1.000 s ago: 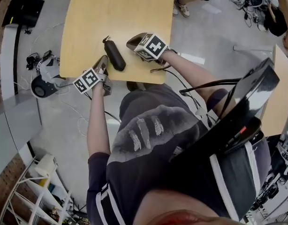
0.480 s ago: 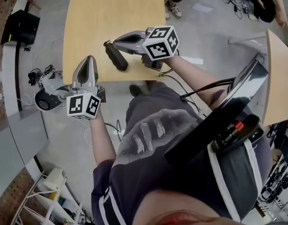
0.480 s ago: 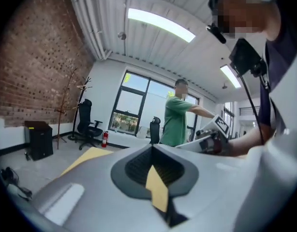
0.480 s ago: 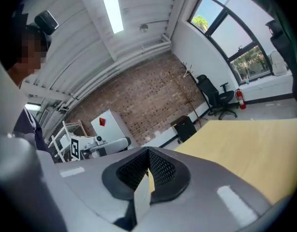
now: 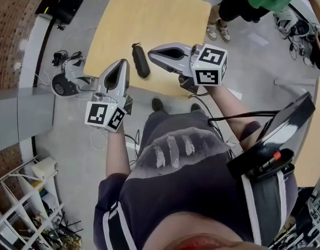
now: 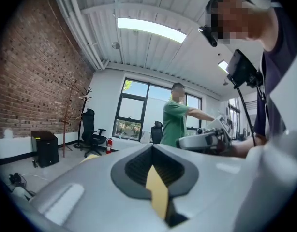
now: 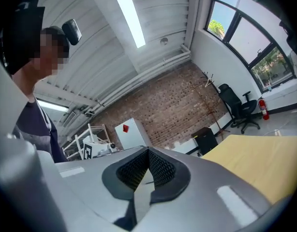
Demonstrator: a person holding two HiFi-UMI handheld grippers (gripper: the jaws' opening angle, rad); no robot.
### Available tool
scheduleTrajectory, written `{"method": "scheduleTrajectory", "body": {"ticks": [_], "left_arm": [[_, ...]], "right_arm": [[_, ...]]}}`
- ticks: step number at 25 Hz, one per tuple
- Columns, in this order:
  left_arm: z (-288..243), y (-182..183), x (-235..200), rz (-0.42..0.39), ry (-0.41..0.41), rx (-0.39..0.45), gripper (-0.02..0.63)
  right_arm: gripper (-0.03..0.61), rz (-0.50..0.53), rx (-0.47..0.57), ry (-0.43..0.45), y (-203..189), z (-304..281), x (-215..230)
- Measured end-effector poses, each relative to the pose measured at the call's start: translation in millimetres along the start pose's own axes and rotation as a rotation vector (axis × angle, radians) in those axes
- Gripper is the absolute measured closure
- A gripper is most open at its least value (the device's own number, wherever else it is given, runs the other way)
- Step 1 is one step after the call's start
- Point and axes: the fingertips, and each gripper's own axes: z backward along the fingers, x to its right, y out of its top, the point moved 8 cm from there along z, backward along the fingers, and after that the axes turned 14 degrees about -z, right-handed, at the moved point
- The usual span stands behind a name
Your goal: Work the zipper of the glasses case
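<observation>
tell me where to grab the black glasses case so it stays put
Across the middle of the black oblong glasses case, coming down from above and pinching its two long sides. It lies flat on the light wooden table, so the narrow width is likely the only graspable span, and the small tab at its far end stays free.

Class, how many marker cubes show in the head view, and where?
2. One cube on the left gripper, off the table's edge; the other on the right gripper, by its right corner.
</observation>
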Motion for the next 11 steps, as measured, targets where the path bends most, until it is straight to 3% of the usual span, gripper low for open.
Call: {"method": "scheduleTrajectory", "body": {"ticks": [3, 6, 11], "left_arm": [[-2.0, 9.3, 12.1, -0.008, 0.023, -0.013, 0.612], [9.3, 14.0, 13.2, -0.002, 0.095, -0.017, 0.612], [-1.5, 15.4, 99.1, 0.006, 0.128, -0.070, 0.612]], "right_arm": [[0.578, -0.025, 0.024, 0.038, 3.8, 16.7, -4.1], [0.578, -0.060, 0.003, 0.093, 4.9, 8.0, 4.7], [0.578, -0.137, -0.017, 0.177, -7.6, 69.8, 1.1]]}}
